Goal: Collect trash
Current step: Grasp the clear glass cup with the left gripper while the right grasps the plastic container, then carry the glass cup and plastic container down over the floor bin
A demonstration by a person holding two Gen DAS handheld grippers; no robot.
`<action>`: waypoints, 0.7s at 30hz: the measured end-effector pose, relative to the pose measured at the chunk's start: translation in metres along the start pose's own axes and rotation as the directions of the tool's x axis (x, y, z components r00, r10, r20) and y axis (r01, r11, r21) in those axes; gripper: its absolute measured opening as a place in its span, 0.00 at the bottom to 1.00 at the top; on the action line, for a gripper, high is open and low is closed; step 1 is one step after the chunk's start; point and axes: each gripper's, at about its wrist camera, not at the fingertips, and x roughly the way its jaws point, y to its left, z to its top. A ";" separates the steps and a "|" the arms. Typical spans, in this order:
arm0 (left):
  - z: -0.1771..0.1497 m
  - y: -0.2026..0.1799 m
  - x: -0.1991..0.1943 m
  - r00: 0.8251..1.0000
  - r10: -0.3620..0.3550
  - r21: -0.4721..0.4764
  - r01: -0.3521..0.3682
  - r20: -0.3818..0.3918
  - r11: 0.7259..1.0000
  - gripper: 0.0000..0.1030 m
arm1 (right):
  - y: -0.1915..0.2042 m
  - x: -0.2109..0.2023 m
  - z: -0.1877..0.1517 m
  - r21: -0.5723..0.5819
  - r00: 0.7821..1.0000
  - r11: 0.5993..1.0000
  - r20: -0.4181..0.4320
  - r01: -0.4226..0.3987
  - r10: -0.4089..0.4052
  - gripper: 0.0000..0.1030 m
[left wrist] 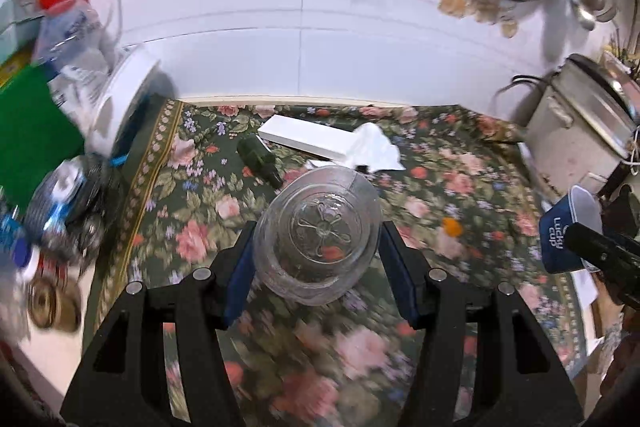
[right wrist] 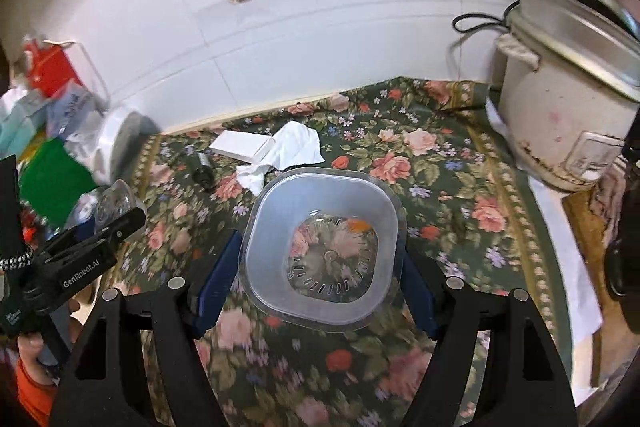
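My left gripper (left wrist: pixel 318 239) is shut on a clear plastic bottle (left wrist: pixel 316 227), seen bottom-on between the blue pads and held above the floral tablecloth (left wrist: pixel 460 179). My right gripper (right wrist: pixel 320 267) is shut on a translucent cup (right wrist: pixel 276 227), viewed down its mouth. From the left wrist view that cup (left wrist: pixel 558 239) is blue and reads "Lucky cup". The right wrist view shows the left gripper (right wrist: pixel 120 223) with the bottle (right wrist: pixel 114 203). On the cloth lie a crumpled tissue (right wrist: pixel 292 151), a white box (right wrist: pixel 240 147), a small dark bottle (right wrist: pixel 204 169) and an orange scrap (left wrist: pixel 452 225).
A rice cooker (right wrist: pixel 560 115) stands at the right with its cord against the tiled wall. Bags and packets (left wrist: pixel 60 87) pile up at the left, with a white tub (left wrist: pixel 120 99) and crushed cans (left wrist: pixel 64 207) beside them. A person's hand and orange sleeve (right wrist: pixel 32 387) are at the lower left.
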 end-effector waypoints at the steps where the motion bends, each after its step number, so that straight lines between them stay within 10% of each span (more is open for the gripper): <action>1: -0.008 -0.008 -0.013 1.000 0.002 -0.014 -0.002 0.009 1.000 0.57 | -0.003 -0.008 -0.003 -0.007 1.000 1.000 0.005 -0.011 0.011 0.70; 21: -0.120 -0.052 -0.145 1.000 -0.002 -0.039 0.004 0.031 0.999 0.57 | -0.011 -0.130 -0.085 -0.070 0.995 0.994 0.051 -0.081 0.085 0.70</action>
